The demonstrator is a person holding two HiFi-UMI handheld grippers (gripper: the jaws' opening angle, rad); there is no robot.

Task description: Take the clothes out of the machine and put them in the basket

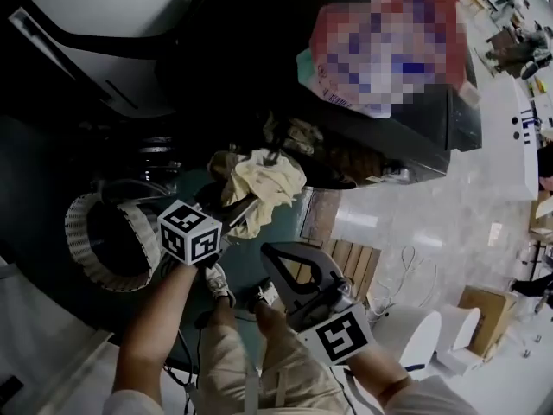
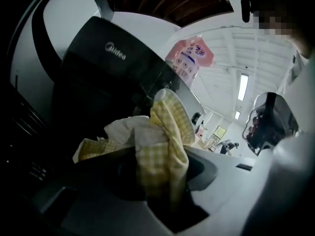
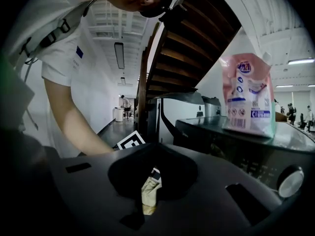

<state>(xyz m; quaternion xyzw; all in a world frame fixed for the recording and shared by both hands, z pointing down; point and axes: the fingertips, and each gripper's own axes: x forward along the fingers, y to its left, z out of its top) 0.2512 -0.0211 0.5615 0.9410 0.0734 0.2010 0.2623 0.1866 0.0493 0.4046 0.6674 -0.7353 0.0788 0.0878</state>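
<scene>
The left gripper (image 1: 249, 202) has its jaws closed on a pale yellow checked cloth (image 1: 262, 182). In the left gripper view the cloth (image 2: 166, 140) is pinched between the jaws. It bunches up above them and spills over the left jaw as a crumpled white and yellow fold. In the head view the rest of it hangs below the jaws, clear of everything else.

Beyond the jaws stands the dark machine (image 2: 98, 77), with a pink bag (image 2: 189, 59) on top of it, up and to the right of the jaws. More clothes (image 1: 298, 137) lie in the machine's mouth, just past the held cloth. The white slotted basket (image 1: 86, 232) sits on the floor behind and to the left of the left jaws, near the gripper's marker cube. No clothes can be made out in it.

The right gripper (image 1: 266, 251) hangs below and slightly right of the left one, its tip near the low end of the cloth but apart from it. In its own view the right gripper (image 3: 157, 149) has its jaw tips together and grips nothing. Through the hollow behind the tips a strip of the cloth (image 3: 149, 194) shows further off, along with a piece of the left gripper's cube. To the right of these jaws is the machine (image 3: 236, 151) with the bag (image 3: 248, 97) on top. To the left of them the person's arm reaches down.
</scene>
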